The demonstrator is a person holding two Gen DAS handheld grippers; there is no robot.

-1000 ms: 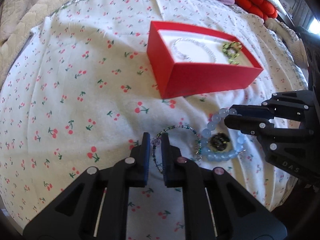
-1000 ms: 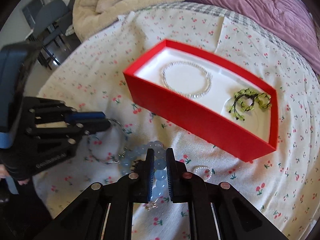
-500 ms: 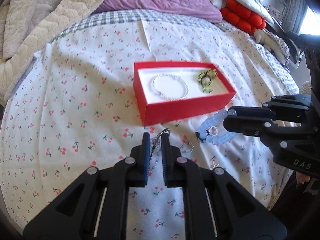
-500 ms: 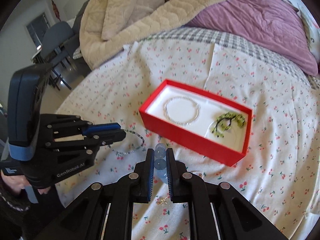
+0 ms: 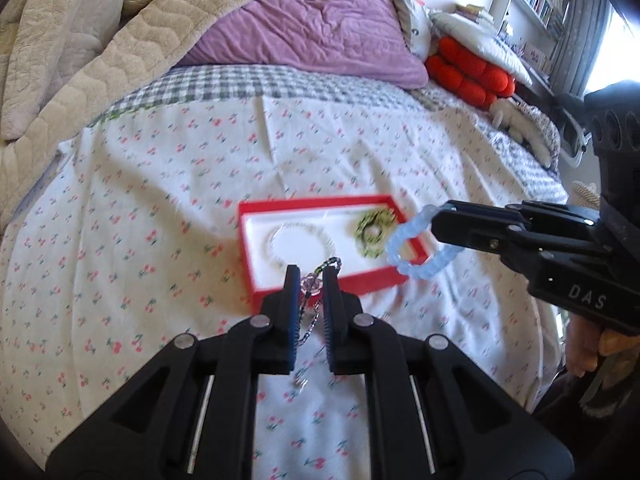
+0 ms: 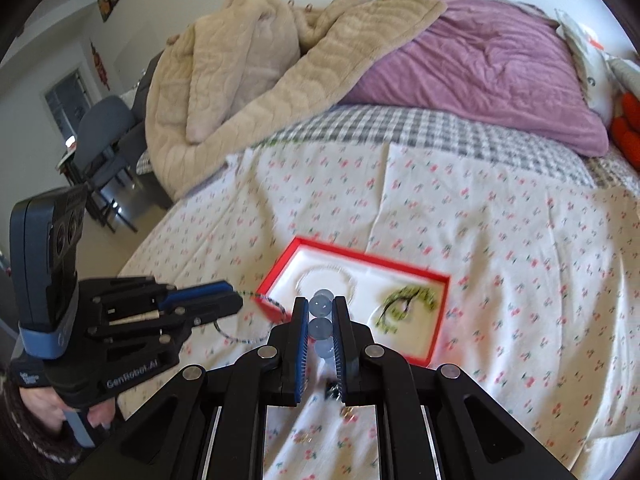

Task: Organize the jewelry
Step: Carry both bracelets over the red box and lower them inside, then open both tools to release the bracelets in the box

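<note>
A red box point(image 5: 360, 280) with a white lining lies on the cherry-print sheet and holds a pearl bracelet point(image 5: 302, 240) and a green bead bracelet point(image 5: 374, 232). My left gripper point(image 5: 310, 286) is shut on a thin green beaded bracelet point(image 5: 316, 280) that hangs above the box's near edge. My right gripper point(image 6: 320, 316) is shut on a pale blue bead bracelet point(image 6: 320, 306), held in the air; it also shows in the left wrist view point(image 5: 416, 246) by the box's right end. The box shows in the right wrist view point(image 6: 436, 344) too.
A small piece of jewelry point(image 6: 346, 410) lies on the sheet below my right gripper. A beige blanket point(image 6: 260, 76) and a purple duvet point(image 6: 480, 68) lie at the back of the bed. Red cushions point(image 5: 468, 72) are at the back right.
Both grippers have risen high above the bed with their bracelets lifted off the sheet. The box now looks smaller and farther below.
</note>
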